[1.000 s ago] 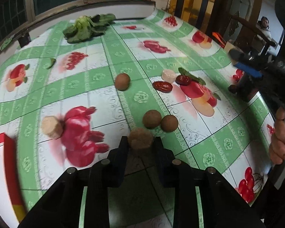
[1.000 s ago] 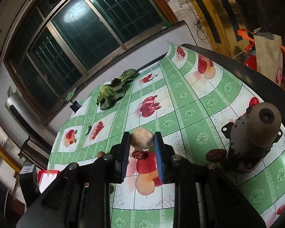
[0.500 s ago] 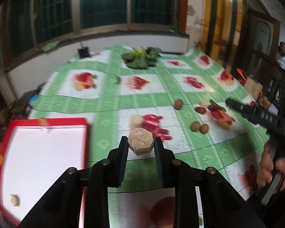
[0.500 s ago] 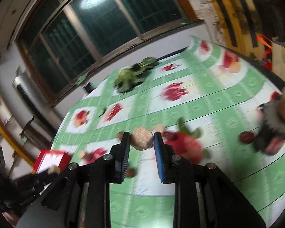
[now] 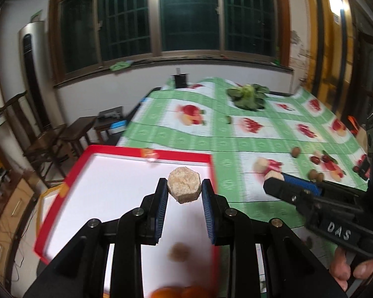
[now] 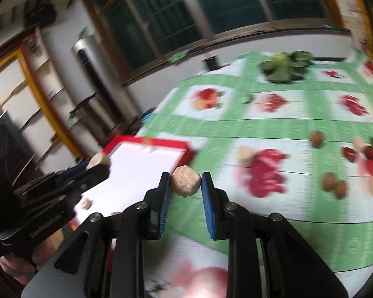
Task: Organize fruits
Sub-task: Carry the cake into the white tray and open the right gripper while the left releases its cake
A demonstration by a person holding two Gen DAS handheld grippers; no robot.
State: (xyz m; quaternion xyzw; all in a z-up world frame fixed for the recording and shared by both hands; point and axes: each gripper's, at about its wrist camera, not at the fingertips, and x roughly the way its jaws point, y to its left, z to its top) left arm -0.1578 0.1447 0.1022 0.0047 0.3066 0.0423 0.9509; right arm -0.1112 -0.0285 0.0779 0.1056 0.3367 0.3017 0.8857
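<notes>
The left wrist view looks down into the red-rimmed white tray (image 5: 126, 152) at the counter's near left corner and shows a small brown piece (image 5: 178, 252) and blurred orange fruit (image 5: 181, 292) lying on its floor. The right wrist view, heavily smeared, shows only the tray's far part (image 6: 159, 142), but takes in more of the green fruit-print cloth on the counter (image 6: 281, 126).

The left tongs (image 5: 184, 193) are nearly closed, their blue pads pinching a pale tan, faceted lump (image 5: 184, 188) held over the tray, toward its right rim. The right tongs (image 6: 185, 186) are just as narrow, pinching a second tan lump (image 6: 185, 180) over the cloth, just beside the tray's right corner. Each tool shows in the other's view, with a hand (image 5: 348, 268) gripping the handle.

Out on the cloth toward the counter's right edge lie small brown round fruits (image 6: 334, 186), another brown one (image 6: 317, 138), dark red dates (image 6: 349, 153) and a pale lump (image 6: 246, 154), all apart from both tongs. Leafy greens (image 5: 247, 95) sit near the far edge.
</notes>
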